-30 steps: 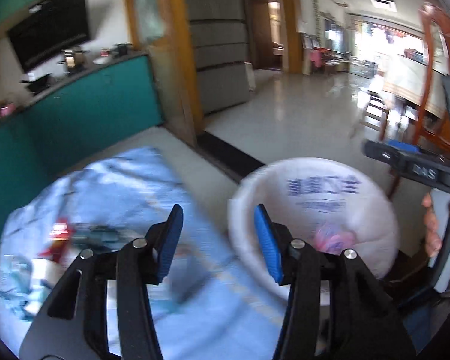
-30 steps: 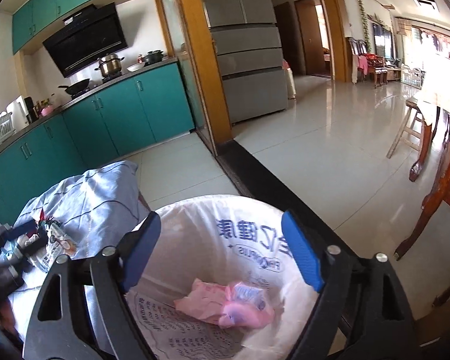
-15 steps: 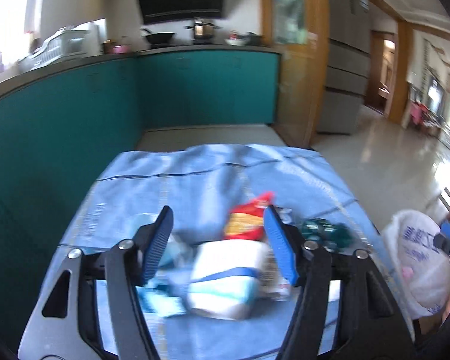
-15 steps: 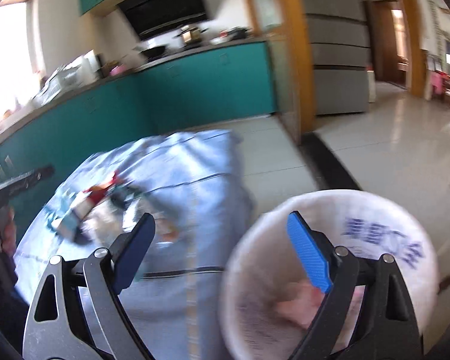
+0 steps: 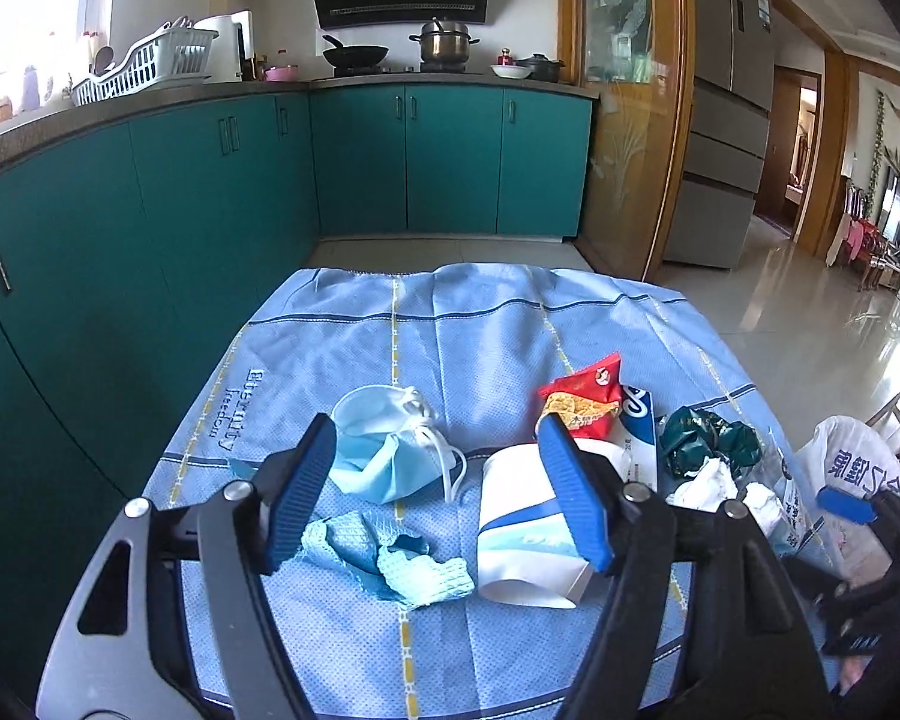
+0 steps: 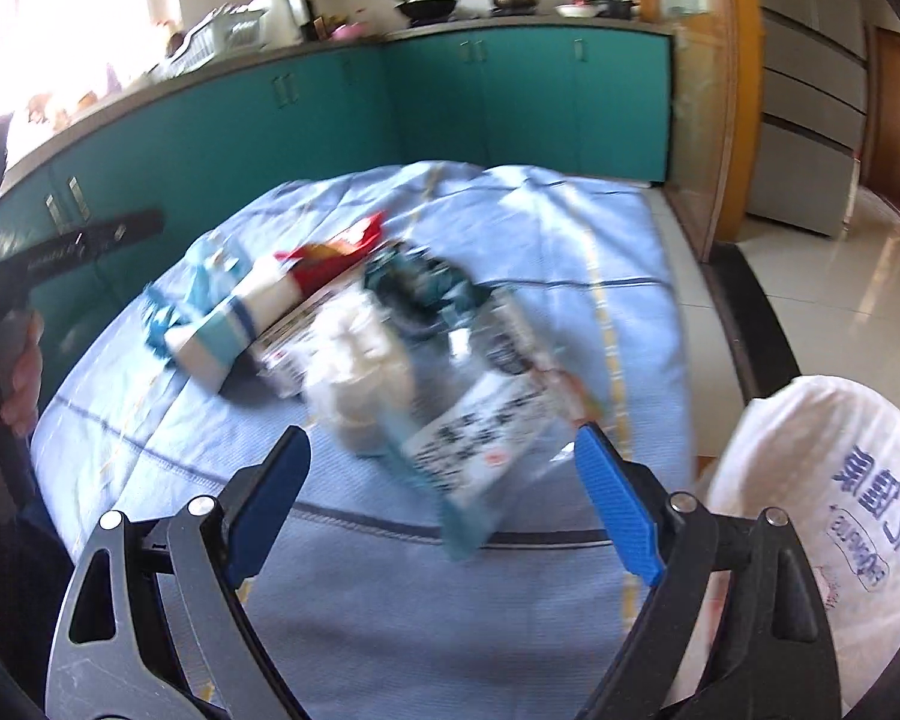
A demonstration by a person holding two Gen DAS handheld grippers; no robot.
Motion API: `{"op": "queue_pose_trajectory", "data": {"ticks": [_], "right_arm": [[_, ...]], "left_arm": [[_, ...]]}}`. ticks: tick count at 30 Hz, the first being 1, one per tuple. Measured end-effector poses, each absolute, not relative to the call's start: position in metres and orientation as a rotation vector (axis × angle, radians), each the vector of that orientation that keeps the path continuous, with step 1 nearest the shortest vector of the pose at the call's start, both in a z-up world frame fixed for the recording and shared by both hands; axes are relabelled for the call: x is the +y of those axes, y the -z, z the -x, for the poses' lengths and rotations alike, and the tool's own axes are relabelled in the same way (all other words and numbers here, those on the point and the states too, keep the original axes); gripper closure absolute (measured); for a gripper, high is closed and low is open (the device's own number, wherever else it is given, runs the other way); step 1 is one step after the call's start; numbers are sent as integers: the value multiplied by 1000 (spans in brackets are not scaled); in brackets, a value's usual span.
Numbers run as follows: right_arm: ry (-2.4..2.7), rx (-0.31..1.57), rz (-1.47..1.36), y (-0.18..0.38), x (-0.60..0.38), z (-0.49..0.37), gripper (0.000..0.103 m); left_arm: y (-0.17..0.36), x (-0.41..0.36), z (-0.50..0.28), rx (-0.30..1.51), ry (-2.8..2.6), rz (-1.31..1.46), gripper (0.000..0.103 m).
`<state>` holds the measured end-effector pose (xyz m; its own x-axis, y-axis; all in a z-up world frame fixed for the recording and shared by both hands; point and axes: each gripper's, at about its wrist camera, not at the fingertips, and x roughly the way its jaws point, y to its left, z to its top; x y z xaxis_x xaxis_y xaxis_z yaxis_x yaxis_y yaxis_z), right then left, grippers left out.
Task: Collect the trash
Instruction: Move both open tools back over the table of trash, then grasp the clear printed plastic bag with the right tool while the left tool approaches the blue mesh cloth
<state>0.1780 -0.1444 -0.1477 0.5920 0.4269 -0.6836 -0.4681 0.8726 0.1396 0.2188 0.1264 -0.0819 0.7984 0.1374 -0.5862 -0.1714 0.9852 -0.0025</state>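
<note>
**Both fingers released over the trash**

The left gripper (image 5: 435, 486) and the right gripper (image 6: 444, 498) hang spread above the cloth-covered worktop (image 5: 480, 330), grasping nothing. Mask (image 5: 384, 450), carton (image 5: 522, 528) and wrappers (image 5: 582, 396) lie there; the bag (image 6: 822, 480) sits at its right edge.

The left gripper (image 5: 435, 489) is held with its jaws spread wide and nothing gripped between the blue pads (image 5: 303, 489), above the near half of the blue tablecloth (image 5: 486, 330) and pointed along it. The right gripper (image 6: 444, 507) is likewise held with its jaws spread and nothing between them, over the near right part of the same tablecloth. In the right wrist view, which is blurred, the left hand (image 6: 21, 369) is seen wrapped around its gripper's handle off the tablecloth's left edge.
</note>
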Motion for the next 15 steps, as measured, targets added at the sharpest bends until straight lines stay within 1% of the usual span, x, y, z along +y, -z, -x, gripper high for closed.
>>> {"op": "queue_pose_trajectory", "data": {"ticks": [8, 15], "right_arm": [[-632, 782, 131, 150, -124, -162, 15], [-547, 773, 110, 149, -134, -170, 15]], "left_arm": [[85, 126, -220, 637, -176, 55, 30], [88, 125, -220, 645, -180, 50, 28]]}}
